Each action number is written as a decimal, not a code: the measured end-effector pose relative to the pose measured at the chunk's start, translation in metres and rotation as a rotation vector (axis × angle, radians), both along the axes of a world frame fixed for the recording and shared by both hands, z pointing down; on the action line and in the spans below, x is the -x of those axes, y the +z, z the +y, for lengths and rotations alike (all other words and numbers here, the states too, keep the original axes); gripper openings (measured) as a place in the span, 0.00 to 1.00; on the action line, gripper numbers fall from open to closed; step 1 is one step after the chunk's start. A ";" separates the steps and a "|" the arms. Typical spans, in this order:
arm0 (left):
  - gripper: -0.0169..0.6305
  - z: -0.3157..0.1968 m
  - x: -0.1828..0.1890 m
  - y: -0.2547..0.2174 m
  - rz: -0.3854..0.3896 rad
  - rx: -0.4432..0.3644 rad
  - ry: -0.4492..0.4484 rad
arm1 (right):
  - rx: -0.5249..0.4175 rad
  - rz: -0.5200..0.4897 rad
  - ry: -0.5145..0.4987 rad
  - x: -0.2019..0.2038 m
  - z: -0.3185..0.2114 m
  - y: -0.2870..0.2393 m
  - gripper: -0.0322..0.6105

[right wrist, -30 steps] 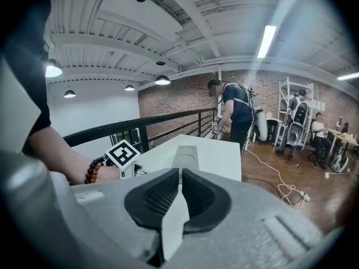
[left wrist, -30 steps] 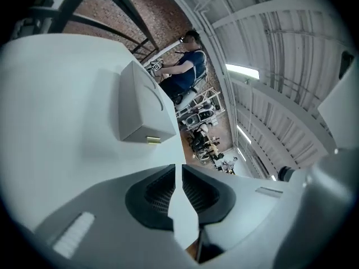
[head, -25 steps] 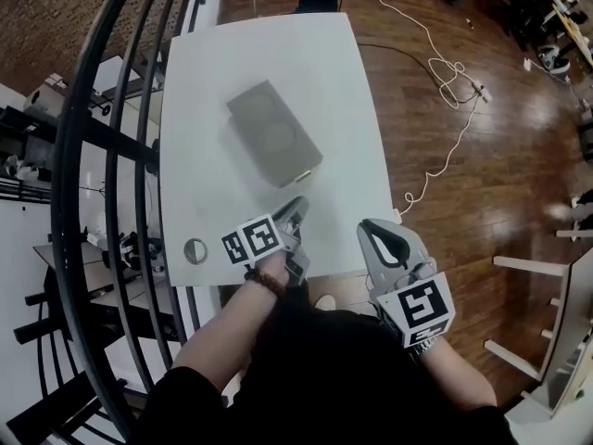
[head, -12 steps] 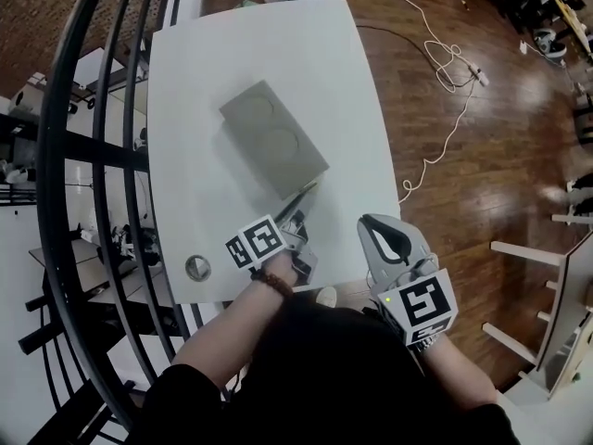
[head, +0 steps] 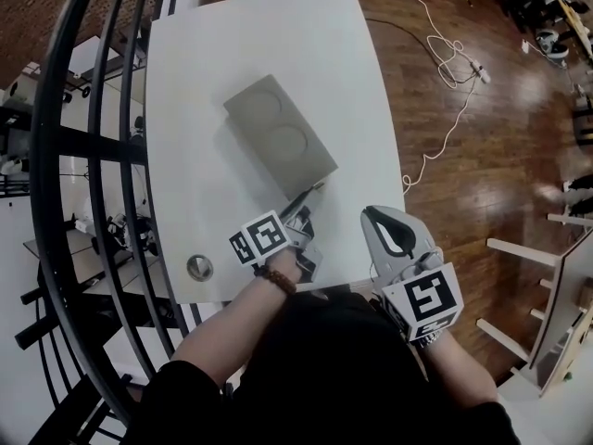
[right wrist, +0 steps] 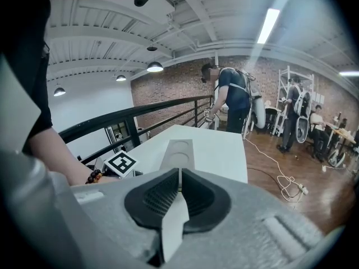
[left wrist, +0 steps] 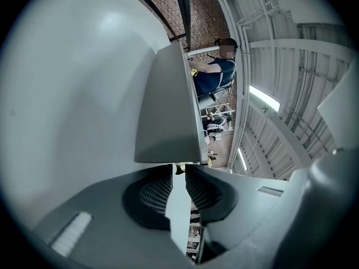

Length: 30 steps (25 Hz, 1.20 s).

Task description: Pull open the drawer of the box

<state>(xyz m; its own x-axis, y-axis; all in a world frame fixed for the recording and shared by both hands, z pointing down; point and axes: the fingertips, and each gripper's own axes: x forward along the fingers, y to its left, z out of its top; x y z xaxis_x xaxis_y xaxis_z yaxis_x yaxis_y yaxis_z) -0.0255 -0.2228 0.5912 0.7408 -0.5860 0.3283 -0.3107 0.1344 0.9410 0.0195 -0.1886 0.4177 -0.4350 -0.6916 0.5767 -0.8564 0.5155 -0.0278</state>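
Observation:
A flat grey box [head: 278, 144] with two round dents in its lid lies slantwise on the white table [head: 204, 72]. A small yellowish tab [head: 321, 184] sticks out at its near end. My left gripper [head: 304, 204] points at that end, and its tips almost reach the tab. In the left gripper view the box's end face [left wrist: 168, 122] fills the middle. The left gripper [left wrist: 178, 171] has its jaws opening, slightly apart, with the tab [left wrist: 179, 167] just at the tip gap and not pressed. My right gripper [head: 374, 217] hangs shut and empty at the table's near right edge.
A small round metal piece [head: 198, 268] lies near the table's front left corner. A black railing [head: 93, 156] runs along the left. A white cable [head: 445, 63] trails over the wooden floor, and a wooden frame [head: 547, 276] stands at the right. People [right wrist: 233, 97] stand beyond the table.
My left gripper has moved forward from the table's front edge up to the box's near end. The right gripper has stayed where it was.

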 end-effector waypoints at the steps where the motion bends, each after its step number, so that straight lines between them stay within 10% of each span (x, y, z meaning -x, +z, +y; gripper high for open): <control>1: 0.15 -0.001 -0.001 -0.001 0.002 -0.003 0.002 | -0.002 0.001 -0.005 0.000 -0.001 0.000 0.05; 30: 0.12 0.021 -0.015 0.006 -0.086 0.021 -0.053 | -0.037 -0.074 -0.095 -0.035 0.007 -0.005 0.05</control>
<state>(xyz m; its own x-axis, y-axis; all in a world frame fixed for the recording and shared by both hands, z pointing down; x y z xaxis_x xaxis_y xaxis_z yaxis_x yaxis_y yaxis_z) -0.0102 -0.2014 0.5973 0.6771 -0.6163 0.4022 -0.3824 0.1723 0.9078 0.0544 -0.1817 0.4129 -0.5400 -0.6654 0.5154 -0.8001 0.5959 -0.0688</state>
